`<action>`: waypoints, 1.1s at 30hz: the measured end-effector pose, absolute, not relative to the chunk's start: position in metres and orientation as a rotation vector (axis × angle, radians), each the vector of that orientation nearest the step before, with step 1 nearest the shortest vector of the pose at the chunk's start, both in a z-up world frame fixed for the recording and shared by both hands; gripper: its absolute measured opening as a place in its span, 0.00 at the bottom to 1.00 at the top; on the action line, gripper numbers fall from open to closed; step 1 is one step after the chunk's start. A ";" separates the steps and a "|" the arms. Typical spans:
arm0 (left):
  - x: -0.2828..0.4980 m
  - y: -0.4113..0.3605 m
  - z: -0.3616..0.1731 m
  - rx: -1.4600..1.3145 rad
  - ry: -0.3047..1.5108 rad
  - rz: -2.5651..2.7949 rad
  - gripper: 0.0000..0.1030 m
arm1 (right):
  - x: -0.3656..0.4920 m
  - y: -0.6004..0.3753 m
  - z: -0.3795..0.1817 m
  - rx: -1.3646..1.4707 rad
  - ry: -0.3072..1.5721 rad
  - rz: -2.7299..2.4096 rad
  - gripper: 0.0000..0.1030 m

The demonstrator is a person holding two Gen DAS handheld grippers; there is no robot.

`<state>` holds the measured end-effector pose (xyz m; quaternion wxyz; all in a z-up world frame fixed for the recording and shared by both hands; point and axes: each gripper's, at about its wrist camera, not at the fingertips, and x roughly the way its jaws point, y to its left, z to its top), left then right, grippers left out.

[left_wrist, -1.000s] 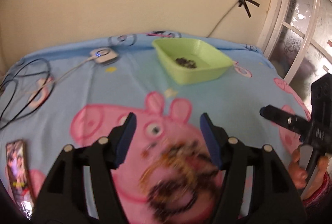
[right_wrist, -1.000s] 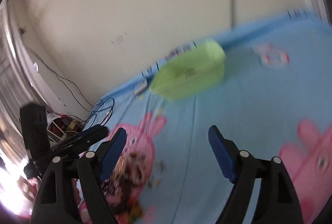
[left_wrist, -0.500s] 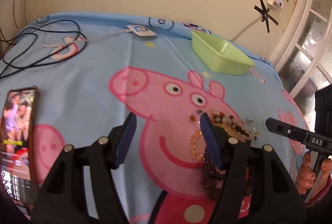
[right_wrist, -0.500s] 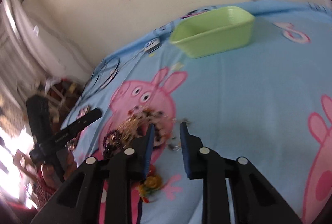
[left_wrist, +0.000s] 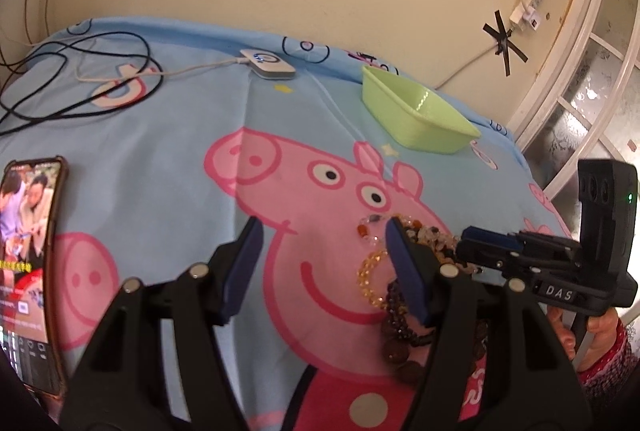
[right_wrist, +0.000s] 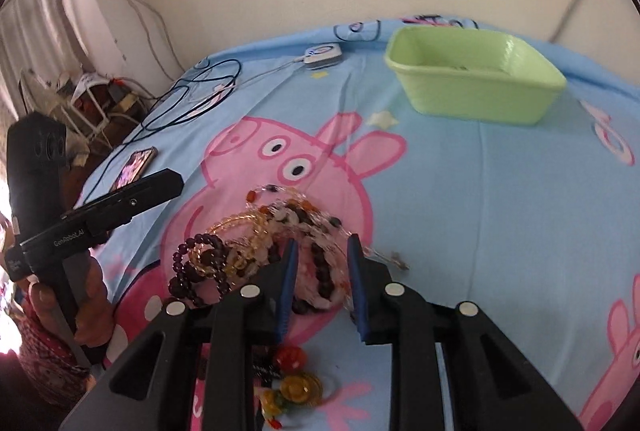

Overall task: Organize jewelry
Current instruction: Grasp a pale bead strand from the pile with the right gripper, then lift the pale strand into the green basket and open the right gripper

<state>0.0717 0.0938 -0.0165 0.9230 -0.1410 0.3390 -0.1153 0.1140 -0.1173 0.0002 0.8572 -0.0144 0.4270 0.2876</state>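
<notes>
A tangle of beaded bracelets [left_wrist: 374,277] lies on the pink pig print of the blue bedsheet [left_wrist: 168,135]. My left gripper [left_wrist: 324,231] stands open just left of the pile, with nothing between its fingers. My right gripper [right_wrist: 323,245] is shut to a narrow slit and sits low over the pile [right_wrist: 256,239]. Blurred pale and dark beads show in the slit; I cannot tell if they are pinched. From the left wrist view, the right gripper [left_wrist: 466,237] reaches into the pile from the right. A light green bin [right_wrist: 476,87] [left_wrist: 420,115] stands at the far side.
A lit phone [left_wrist: 28,251] lies at the bed's left edge. A white charger puck [left_wrist: 268,63] and black cables [left_wrist: 80,79] lie at the back left. Red and gold trinkets [right_wrist: 292,387] sit under the right gripper. The wall runs behind the bed, a window frame [left_wrist: 580,51] at right.
The right gripper's jaws went from wide apart to a narrow slit, and it came down from near the bin onto the pile. The left gripper shifted left off the pile, then held still.
</notes>
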 end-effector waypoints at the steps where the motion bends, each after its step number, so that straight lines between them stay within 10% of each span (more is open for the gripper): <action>1: 0.072 0.091 -0.016 -0.278 0.695 -0.240 0.59 | 0.116 -0.112 0.000 -0.055 0.898 0.598 0.00; 33: 0.058 0.025 -0.001 -0.046 0.656 -0.365 0.69 | 0.114 -0.135 0.080 0.001 0.700 0.570 0.00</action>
